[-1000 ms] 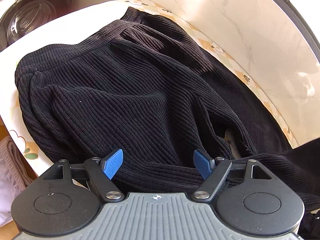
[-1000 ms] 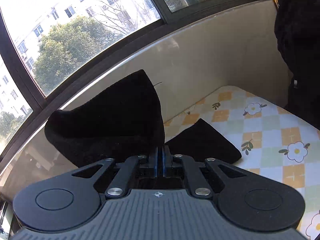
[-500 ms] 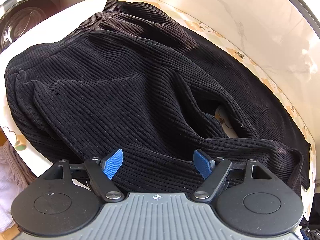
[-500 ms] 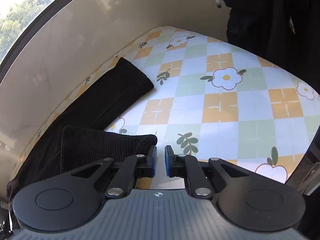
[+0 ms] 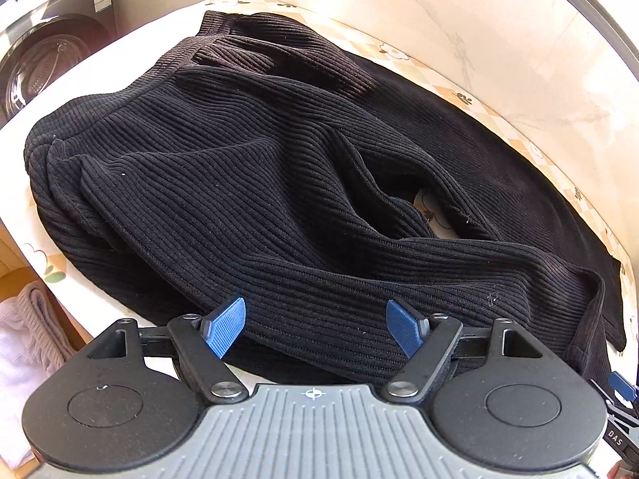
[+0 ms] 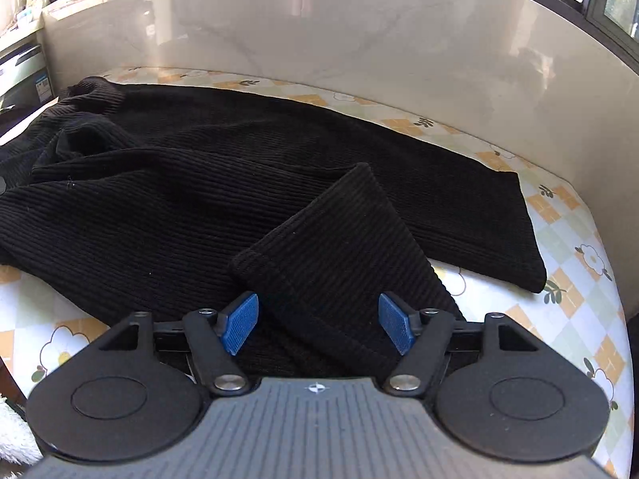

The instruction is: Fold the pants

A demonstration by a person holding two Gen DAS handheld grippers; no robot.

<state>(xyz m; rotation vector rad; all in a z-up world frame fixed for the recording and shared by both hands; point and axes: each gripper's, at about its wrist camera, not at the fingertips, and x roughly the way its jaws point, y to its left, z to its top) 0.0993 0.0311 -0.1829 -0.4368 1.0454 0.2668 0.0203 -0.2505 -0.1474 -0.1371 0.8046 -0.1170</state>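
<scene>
Released since a second ago, one leg cuff (image 6: 339, 263) of the black ribbed pants (image 5: 247, 167) is laid on the flowered tablecloth (image 6: 575, 279), framed by the right gripper (image 6: 318, 321), spread wide; the left gripper (image 5: 315, 329) is likewise held wide apart.

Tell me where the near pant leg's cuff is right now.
In the right wrist view, the cuff lies between the open right gripper fingers, doubled back over the pants on the floral cloth.

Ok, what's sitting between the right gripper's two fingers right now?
In the right wrist view, the right gripper is open, with the pants leg's turned-over cuff end lying between its fingers, ungripped.
</scene>
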